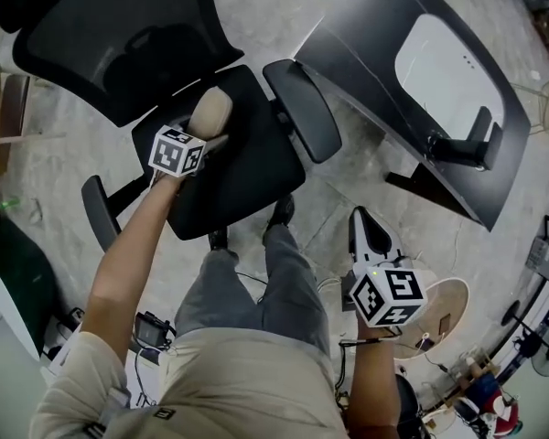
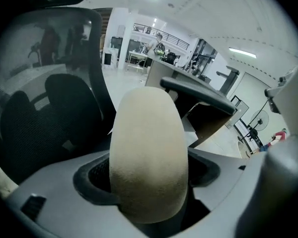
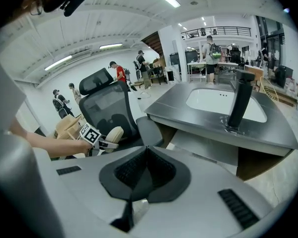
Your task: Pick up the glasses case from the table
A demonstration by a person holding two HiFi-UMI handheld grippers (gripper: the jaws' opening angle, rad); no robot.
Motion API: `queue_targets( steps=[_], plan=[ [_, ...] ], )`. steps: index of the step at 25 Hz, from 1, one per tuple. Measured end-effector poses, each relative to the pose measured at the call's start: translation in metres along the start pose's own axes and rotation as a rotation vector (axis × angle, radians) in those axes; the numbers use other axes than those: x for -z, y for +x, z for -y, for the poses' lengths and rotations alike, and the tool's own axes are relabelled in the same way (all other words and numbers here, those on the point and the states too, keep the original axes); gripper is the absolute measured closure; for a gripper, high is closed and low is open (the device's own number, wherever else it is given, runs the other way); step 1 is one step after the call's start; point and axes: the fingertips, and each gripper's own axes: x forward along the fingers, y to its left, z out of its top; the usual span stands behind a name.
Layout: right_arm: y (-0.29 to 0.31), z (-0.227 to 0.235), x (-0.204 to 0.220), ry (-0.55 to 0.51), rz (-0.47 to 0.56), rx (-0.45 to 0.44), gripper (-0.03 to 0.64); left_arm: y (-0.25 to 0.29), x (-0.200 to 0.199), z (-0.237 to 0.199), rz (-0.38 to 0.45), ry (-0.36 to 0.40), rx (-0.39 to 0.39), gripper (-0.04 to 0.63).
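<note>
The glasses case is a beige, rounded oblong. My left gripper is shut on it and holds it in the air over the black office chair. In the left gripper view the glasses case fills the space between the jaws and stands on end. The right gripper view also catches the glasses case at the left, beyond the person's arm. My right gripper hangs lower right, near the person's legs, its black pads pressed together with nothing between them.
A dark grey table with a white inset lies at the upper right and carries a black upright post. The chair's mesh backrest is at the upper left. A round wooden stand and cables are on the floor at the lower right.
</note>
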Motion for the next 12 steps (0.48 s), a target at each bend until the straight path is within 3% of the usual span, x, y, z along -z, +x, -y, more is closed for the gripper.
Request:
queue_targets(
  steps=[5,12],
  plan=[
    [-0.012,-0.019,-0.025,-0.002,0.053,-0.01,0.595,-0.05,-0.031,0.013,0.078,0.011,0.017,0.198],
    [-0.027,-0.048,-0.07,-0.02,0.144,-0.028,0.595,-0.125,-0.078,0.033,0.185,0.081,0.039,0.198]
  ],
)
